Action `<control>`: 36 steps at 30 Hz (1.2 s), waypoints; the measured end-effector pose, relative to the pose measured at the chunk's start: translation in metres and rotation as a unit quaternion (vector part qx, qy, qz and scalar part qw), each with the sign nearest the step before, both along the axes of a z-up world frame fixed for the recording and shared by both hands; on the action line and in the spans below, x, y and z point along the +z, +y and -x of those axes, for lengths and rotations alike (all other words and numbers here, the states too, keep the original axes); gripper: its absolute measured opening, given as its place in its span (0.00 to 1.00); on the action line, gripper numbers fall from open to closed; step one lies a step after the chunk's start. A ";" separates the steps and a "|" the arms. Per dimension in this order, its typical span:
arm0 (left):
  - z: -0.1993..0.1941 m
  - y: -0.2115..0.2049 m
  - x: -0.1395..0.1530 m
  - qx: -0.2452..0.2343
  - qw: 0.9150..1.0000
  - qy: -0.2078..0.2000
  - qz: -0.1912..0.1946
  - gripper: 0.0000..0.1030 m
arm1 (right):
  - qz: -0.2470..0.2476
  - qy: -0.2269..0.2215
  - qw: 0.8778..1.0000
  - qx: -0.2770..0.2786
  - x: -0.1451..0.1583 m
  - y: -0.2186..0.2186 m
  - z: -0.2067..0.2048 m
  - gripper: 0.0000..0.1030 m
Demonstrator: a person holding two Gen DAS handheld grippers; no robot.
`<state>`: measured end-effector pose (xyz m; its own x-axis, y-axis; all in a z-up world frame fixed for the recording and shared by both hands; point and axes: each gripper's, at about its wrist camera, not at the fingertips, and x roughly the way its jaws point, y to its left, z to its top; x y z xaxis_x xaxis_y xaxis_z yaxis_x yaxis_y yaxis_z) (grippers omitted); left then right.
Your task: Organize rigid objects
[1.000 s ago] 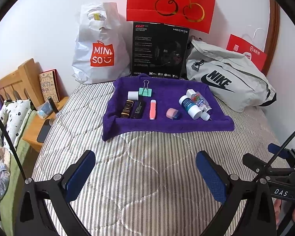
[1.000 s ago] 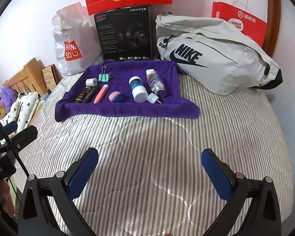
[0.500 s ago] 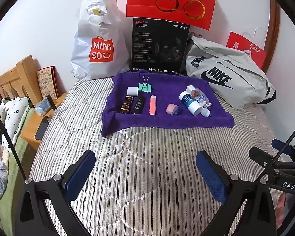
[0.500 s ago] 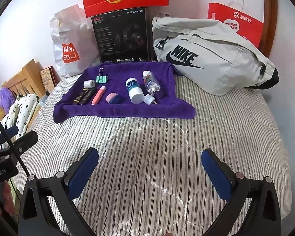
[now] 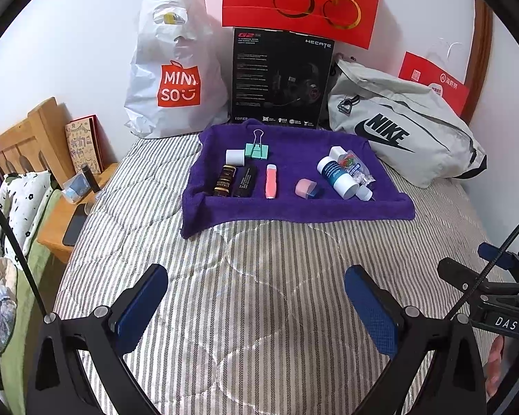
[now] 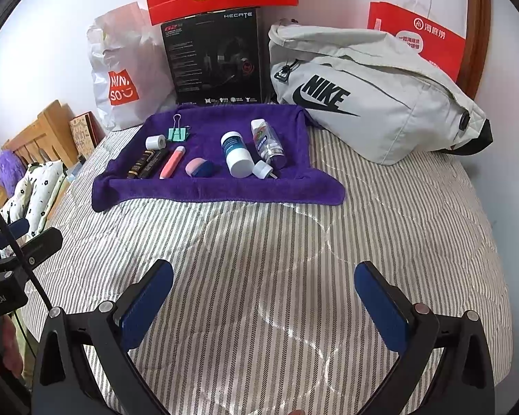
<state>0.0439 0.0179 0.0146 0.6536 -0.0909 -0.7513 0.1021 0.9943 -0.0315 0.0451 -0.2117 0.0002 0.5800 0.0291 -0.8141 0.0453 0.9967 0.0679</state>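
A purple towel (image 5: 294, 207) (image 6: 218, 190) lies on the striped bed and carries small items: a white roll (image 5: 234, 156), a mint binder clip (image 5: 257, 148), two dark tubes (image 5: 233, 181), a pink stick (image 5: 271, 181), a pink-and-blue eraser (image 5: 306, 187), a white-capped bottle (image 5: 337, 176) and a clear bottle (image 5: 356, 169). The same row shows in the right wrist view, with the pink stick (image 6: 172, 162) and white-capped bottle (image 6: 237, 154). My left gripper (image 5: 256, 307) and right gripper (image 6: 264, 306) are both open and empty, low over the bedspread, well short of the towel.
Behind the towel stand a white Miniso bag (image 5: 176, 69), a black headset box (image 5: 282, 79), a red gift bag (image 5: 301, 0) and a grey Nike bag (image 5: 398, 128). A wooden headboard and bedside shelf (image 5: 69, 214) are at the left.
Both grippers have drawn back slightly from the towel, so the scene sits a little farther away. Jaws stay open. Nothing on the towel has moved.
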 end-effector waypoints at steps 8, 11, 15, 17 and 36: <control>0.000 0.000 -0.002 -0.001 1.000 0.004 -0.003 1.00 | 0.002 -0.001 1.000 0.001 0.000 -0.001 0.001 1.00; 0.000 0.000 -0.002 -0.003 1.000 0.003 -0.001 1.00 | 0.002 -0.001 1.000 0.001 0.000 -0.001 0.001 1.00; 0.000 0.001 -0.002 -0.003 1.000 0.002 -0.003 1.00 | 0.001 -0.001 1.000 0.003 0.001 -0.001 0.001 1.00; 0.001 0.001 -0.001 -0.001 1.000 0.002 -0.004 1.00 | 0.001 -0.001 1.000 0.004 0.001 -0.001 0.001 1.00; 0.003 0.000 0.003 -0.003 1.000 -0.002 -0.005 1.00 | -0.002 -0.004 1.000 0.001 0.003 -0.004 0.003 1.00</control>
